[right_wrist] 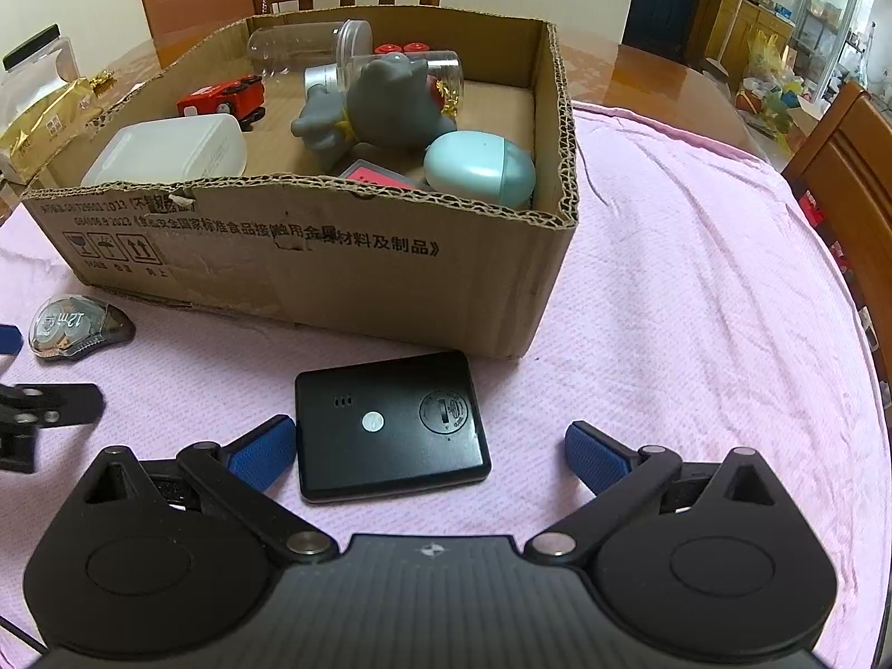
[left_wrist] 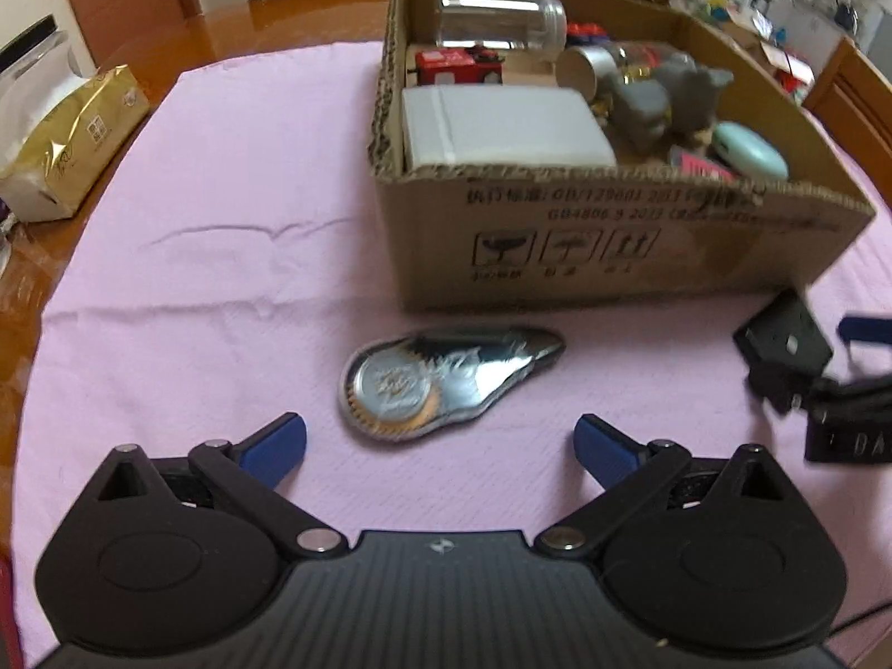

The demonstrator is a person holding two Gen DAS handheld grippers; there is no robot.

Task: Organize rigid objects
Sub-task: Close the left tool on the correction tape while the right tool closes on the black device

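Blue pads tip both tools, and both stand wide apart with nothing between them. The right hand-held gripper (right_wrist: 429, 449) is low over the pink cloth (right_wrist: 697, 306) on the table, and a flat black device (right_wrist: 390, 426) lies just ahead, its left edge just beside the left pad (right_wrist: 265, 454) while the right pad is well apart from it. The left hand-held gripper (left_wrist: 440, 446) faces a clear tape dispenser (left_wrist: 446, 379) that lies flat, near the front wall of the cardboard box (left_wrist: 613, 256). The box already holds a white container (left_wrist: 502, 122), a grey toy (left_wrist: 663, 95), a mint case (left_wrist: 752, 148), a red train (left_wrist: 457, 64) and a jar (left_wrist: 502, 19). I judge the step is to pick up the device. To do it well, shift the right tool a little left so the device is centred, lower until both pads reach its thin sides, then close slowly; it is thin and smooth, so it may slip. Free space in the box is at the right, behind the mint case.
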